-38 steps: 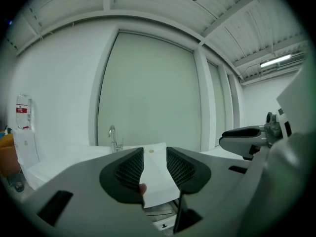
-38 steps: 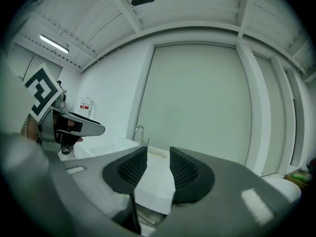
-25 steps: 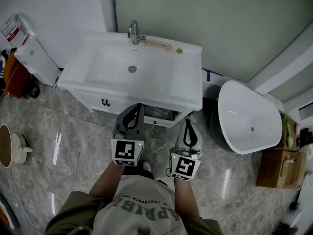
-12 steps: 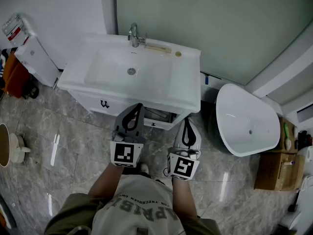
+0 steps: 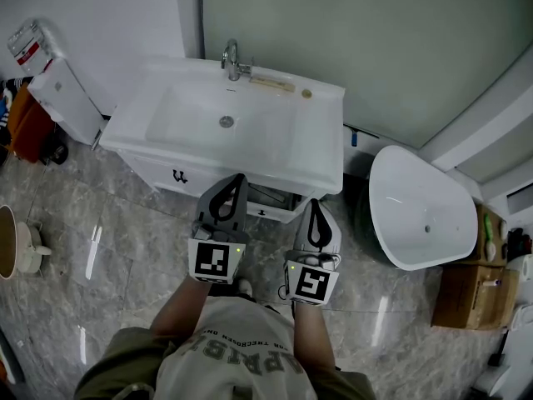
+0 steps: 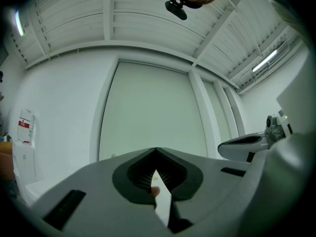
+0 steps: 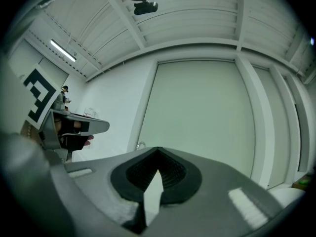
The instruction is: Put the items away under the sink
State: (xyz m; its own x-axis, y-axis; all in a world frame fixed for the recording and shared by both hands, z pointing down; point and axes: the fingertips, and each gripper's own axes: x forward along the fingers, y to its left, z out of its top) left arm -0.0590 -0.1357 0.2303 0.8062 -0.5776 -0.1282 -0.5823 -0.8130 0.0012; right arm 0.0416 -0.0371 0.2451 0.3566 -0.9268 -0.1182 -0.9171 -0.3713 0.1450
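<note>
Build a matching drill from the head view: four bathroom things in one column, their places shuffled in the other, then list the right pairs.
Things
1. chrome metal tap
2. white oval fixture
3. white rectangular bin
4. brown wooden-looking box

Places
A. left of the white sink basin, by the wall
B. on the basin's back rim
C. far right, beyond the oval fixture
D. just right of the basin, on the floor

Pairs: 1-B, 2-D, 3-A, 4-C
</note>
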